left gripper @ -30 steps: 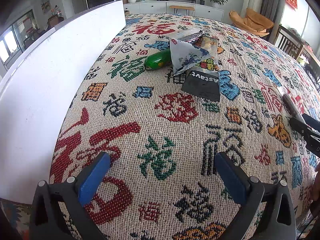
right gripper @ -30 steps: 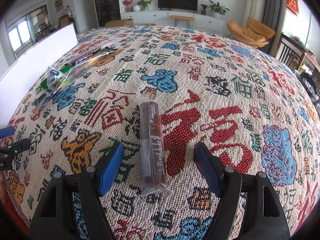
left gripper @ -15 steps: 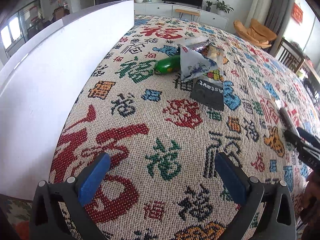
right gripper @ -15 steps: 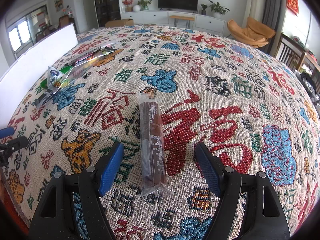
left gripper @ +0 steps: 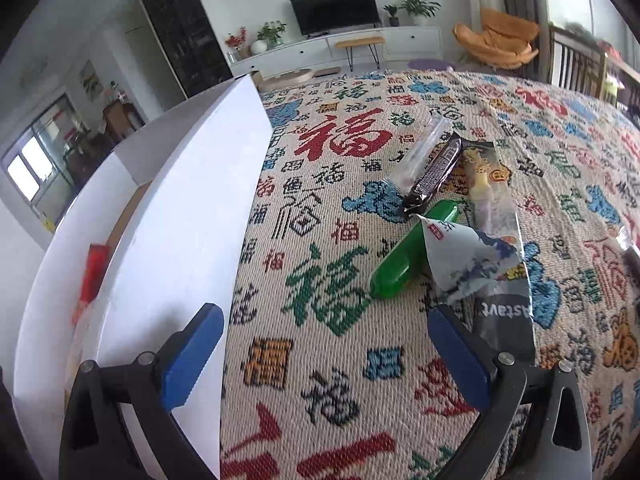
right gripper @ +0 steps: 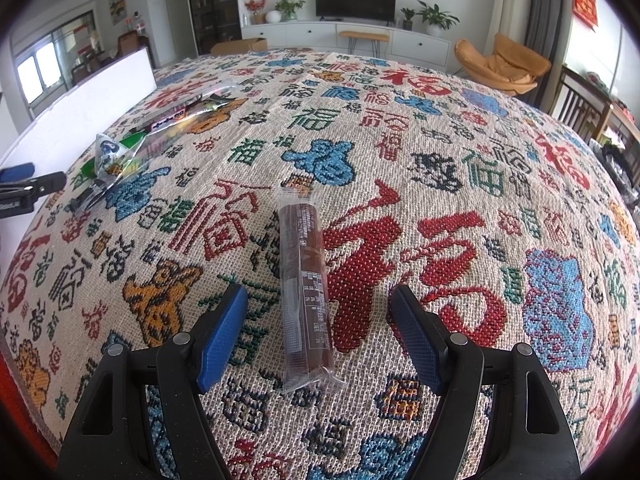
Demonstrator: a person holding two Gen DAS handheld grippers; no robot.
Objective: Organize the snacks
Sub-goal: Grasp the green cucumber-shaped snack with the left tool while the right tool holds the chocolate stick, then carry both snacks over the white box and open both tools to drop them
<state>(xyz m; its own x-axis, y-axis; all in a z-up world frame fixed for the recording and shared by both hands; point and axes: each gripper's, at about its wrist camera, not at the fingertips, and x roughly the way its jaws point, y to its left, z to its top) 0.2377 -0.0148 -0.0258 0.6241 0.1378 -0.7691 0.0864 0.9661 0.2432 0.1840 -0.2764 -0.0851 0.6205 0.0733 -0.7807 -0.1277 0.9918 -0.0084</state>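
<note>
A heap of snacks lies on the patterned cloth: a green tube (left gripper: 404,258), a white and blue pyramid pack (left gripper: 464,258), a dark bar (left gripper: 434,170), a clear stick pack (left gripper: 420,152) and a long black and yellow packet (left gripper: 498,240). My left gripper (left gripper: 324,356) is open just short of the heap, nothing between its blue pads. Its tip (right gripper: 24,190) shows at the left edge of the right wrist view, beside the heap (right gripper: 120,152). A brown bar in clear wrap (right gripper: 306,280) lies lengthwise between the pads of my right gripper (right gripper: 320,332), which is open and not touching it.
A white box wall (left gripper: 192,232) stands along the cloth's left edge, close to my left gripper's left finger; something red (left gripper: 94,272) lies behind it. The patterned cloth (right gripper: 480,200) stretches wide to the right. Chairs and a TV cabinet stand beyond the table.
My left gripper has moved forward and rolled, so the snack heap and the white wall now sit much closer. The right gripper and the brown bar have not moved.
</note>
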